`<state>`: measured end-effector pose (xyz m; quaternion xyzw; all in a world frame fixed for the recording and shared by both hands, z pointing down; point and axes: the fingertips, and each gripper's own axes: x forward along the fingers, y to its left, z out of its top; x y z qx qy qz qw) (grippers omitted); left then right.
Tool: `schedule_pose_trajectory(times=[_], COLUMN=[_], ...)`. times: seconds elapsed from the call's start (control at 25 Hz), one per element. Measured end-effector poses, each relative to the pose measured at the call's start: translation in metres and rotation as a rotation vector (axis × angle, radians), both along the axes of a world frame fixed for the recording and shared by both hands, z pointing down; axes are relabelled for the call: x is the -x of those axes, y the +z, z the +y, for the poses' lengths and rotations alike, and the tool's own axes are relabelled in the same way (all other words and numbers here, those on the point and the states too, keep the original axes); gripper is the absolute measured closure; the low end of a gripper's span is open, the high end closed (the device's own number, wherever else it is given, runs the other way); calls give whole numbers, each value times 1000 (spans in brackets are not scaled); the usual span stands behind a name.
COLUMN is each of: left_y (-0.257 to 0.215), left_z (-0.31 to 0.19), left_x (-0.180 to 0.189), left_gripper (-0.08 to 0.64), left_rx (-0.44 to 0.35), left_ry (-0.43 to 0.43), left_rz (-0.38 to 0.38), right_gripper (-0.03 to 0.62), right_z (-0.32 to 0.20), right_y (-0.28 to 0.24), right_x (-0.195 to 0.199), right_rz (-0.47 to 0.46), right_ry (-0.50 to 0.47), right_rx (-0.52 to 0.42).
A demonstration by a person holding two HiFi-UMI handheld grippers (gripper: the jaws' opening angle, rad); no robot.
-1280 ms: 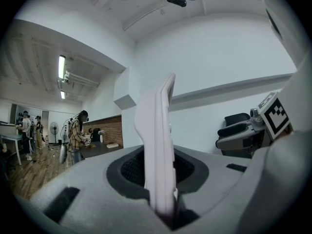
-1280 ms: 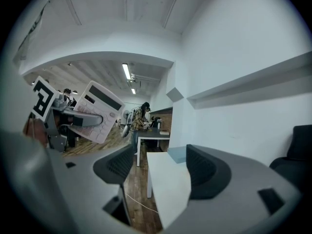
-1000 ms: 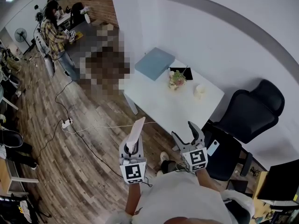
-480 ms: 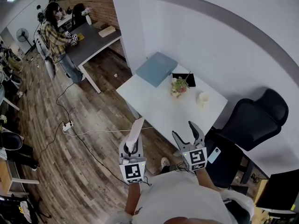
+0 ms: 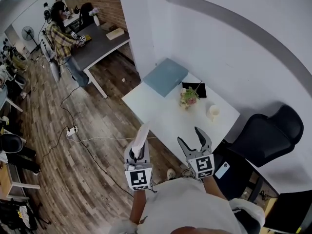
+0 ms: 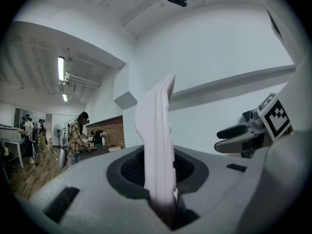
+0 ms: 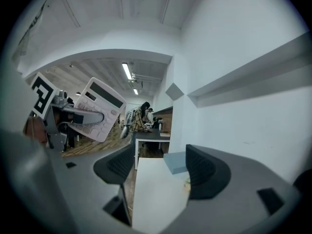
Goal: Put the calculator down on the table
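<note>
Left gripper (image 5: 138, 153): jaws closed tight on the lower edge of the white calculator (image 6: 158, 145). The calculator stands on edge, rising out of the grip, keypad side facing right.

Right gripper (image 5: 190, 136): jaws apart, nothing between them. Its own view looks along them to the white table (image 5: 163, 117) ahead.

Position: both grippers are held level on the near side of the table, over the wooden floor (image 5: 87, 179). The calculator is in the air, not over the tabletop.

Table contents: a blue-grey pad (image 5: 165, 76) at the far left corner, a small potted plant (image 5: 188, 96) and a white cup (image 5: 213, 112) toward the far right. The near half is bare.

Assessment: the step in hand appears to be the carry toward the table; placement is not yet done. The next move calls for bringing the left gripper over the bare near half, tipping the calculator flat, lowering it to the surface, then opening the jaws.
</note>
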<state>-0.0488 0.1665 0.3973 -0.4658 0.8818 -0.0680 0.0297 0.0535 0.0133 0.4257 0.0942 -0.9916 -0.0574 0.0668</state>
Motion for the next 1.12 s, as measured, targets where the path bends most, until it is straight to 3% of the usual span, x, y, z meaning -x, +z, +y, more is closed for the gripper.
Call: schedule_pose_trajectory(times=[0.68, 1.12], left_y=[7, 10], left_z=[-31, -59], left_x=[36, 92], left_gripper=[468, 468], left_rx=[44, 49], left_ry=[-46, 20], left_rz=[2, 21], right_gripper=[258, 259], right_z=[-35, -59], right_y=[11, 12], right_x=[46, 89], right_rz=[1, 30], right_ry=[-44, 27], right_rx=[36, 31])
